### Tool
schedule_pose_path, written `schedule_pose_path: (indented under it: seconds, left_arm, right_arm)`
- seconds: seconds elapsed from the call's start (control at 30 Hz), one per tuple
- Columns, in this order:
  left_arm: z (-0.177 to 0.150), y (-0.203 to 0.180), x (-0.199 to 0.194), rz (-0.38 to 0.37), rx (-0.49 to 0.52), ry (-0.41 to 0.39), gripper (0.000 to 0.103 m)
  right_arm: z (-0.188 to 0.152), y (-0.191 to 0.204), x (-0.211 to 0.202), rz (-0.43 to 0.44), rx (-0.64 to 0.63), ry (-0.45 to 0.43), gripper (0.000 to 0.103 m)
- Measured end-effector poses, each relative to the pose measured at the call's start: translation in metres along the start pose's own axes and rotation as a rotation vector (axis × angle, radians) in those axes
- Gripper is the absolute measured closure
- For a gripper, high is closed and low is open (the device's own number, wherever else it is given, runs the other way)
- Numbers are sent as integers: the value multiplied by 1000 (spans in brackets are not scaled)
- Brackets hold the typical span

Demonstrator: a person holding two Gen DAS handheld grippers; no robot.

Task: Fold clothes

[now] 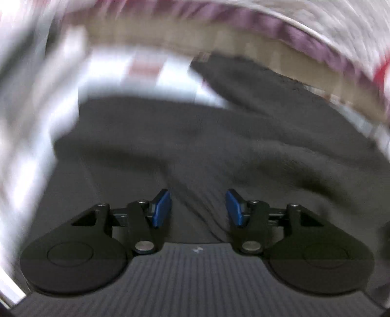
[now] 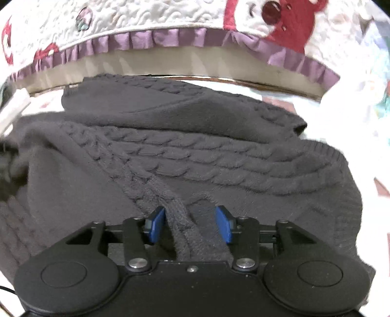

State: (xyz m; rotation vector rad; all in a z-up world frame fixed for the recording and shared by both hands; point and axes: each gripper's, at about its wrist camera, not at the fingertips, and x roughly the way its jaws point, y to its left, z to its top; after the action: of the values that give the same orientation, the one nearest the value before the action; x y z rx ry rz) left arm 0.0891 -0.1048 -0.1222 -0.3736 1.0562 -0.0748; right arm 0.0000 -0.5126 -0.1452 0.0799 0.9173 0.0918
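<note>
On my left gripper (image 1: 197, 207) the jaws stand apart with nothing between them. The view is blurred, but I can make out the dark sweater (image 1: 219, 146) spreading ahead of and beneath it, with a pale patterned surface beyond the sweater's far and left edges.

On my right gripper (image 2: 191, 224) the jaws are also released, but a thick ribbed edge (image 2: 185, 229) of the sweater (image 2: 170, 151) runs straight between them, its long axis lying along the fingers and leading away up-left into the cable-knit body. That edge hugs the left pad (image 2: 156, 225); the right pad sits a little clear of it.

I judge the right gripper is the one placed to pinch; it needs only to close. Beyond the sweater's far side hangs a quilt (image 2: 146, 22) with a purple frill.
</note>
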Motion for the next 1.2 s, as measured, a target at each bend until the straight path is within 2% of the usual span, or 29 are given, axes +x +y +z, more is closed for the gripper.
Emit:
schedule_pose_path:
  seconds: [0.07,0.1,0.23,0.3,0.4,0.43,0.47,0.57,0.67,0.73,0.8,0.83,0.87,0.93,1.0,1.07,1.13,1.2]
  left_arm:
    - [-5,18,-1,-94,-118,-2,52]
    - [-5,22,-1,-120,-131,-6,52]
    - [1,13,4,-164,-52,20,47]
    - [5,4,11,-164,-27,35,44]
    - [7,-9,19,-145,14,15,45]
    - [8,-14,20,-144,42,7,62]
    - [10,-18,19,-163,82,3,90]
    - [18,-29,-7,-161,181,-93,90]
    - [26,-24,-41,-184,190,-169,90]
    - [23,-19,-34,-119,214,-123,87]
    - [18,-13,-22,-39,242,-61,74]
    - [16,-11,-14,25,261,-27,61]
    - [13,-8,-8,76,284,-3,60]
    - [7,3,-12,104,315,8,59]
    - [6,21,-26,158,282,-2,54]
    - [7,47,-44,222,213,-14,42]
    - [3,70,-56,303,180,-5,38]
    - [-5,91,-62,327,116,6,36]
  right_arm:
    - [3,-2,-12,14,18,-43,54]
    - [5,-2,-17,42,22,-64,54]
    - [9,7,-25,252,52,-97,54]
    - [8,24,-22,306,-17,-83,54]
    - [1,56,-18,321,-186,-47,51]
    - [-3,66,-16,328,-249,-22,50]
    - [-9,76,-12,334,-323,16,50]
    - [-32,97,-4,252,-538,109,49]
    - [-39,98,-11,262,-585,135,50]
    - [-41,96,-15,274,-594,163,50]
    - [-47,97,-17,268,-609,186,49]
    - [-49,99,-18,258,-617,189,49]
    - [-52,102,-20,247,-623,194,49]
    - [-56,109,-25,223,-653,205,49]
    - [-59,114,-30,216,-670,198,49]
    - [-57,117,-34,230,-659,171,49]
    - [-55,120,-38,244,-648,144,49]
    - [-51,127,-38,293,-621,108,49]
